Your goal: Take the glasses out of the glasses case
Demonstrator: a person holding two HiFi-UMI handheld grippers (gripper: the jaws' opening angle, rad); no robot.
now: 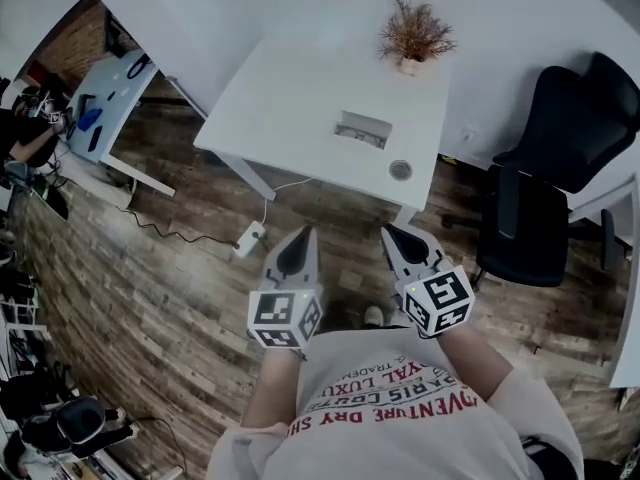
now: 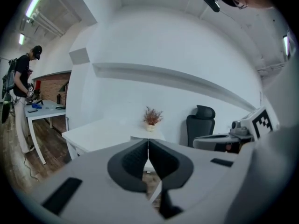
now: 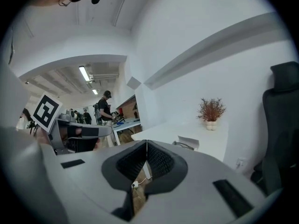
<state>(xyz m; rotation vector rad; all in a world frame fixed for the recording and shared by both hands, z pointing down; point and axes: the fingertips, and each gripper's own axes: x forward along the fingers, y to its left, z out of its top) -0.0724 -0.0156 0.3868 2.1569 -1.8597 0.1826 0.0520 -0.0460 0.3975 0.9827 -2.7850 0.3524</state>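
The glasses case point(image 1: 361, 128) lies open on the white table point(image 1: 290, 98), pale with a grey inside; what it holds is too small to make out. It also shows as a small pale box point(image 3: 188, 142) in the right gripper view. Both grippers hang over the wooden floor, short of the table's near edge and well apart from the case. My left gripper point(image 1: 303, 232) is shut, its dark pads point(image 2: 135, 160) meeting with nothing between them. My right gripper point(image 1: 389, 231) is likewise shut and holds nothing, pads point(image 3: 159, 162) pressed together.
A potted dry plant point(image 1: 413, 33) stands at the table's far edge, a small round disc point(image 1: 400, 170) near its front right corner. A black office chair point(image 1: 560, 168) is to the right. A power strip point(image 1: 249, 238) and cable lie on the floor. A person point(image 2: 21, 92) stands at another desk far left.
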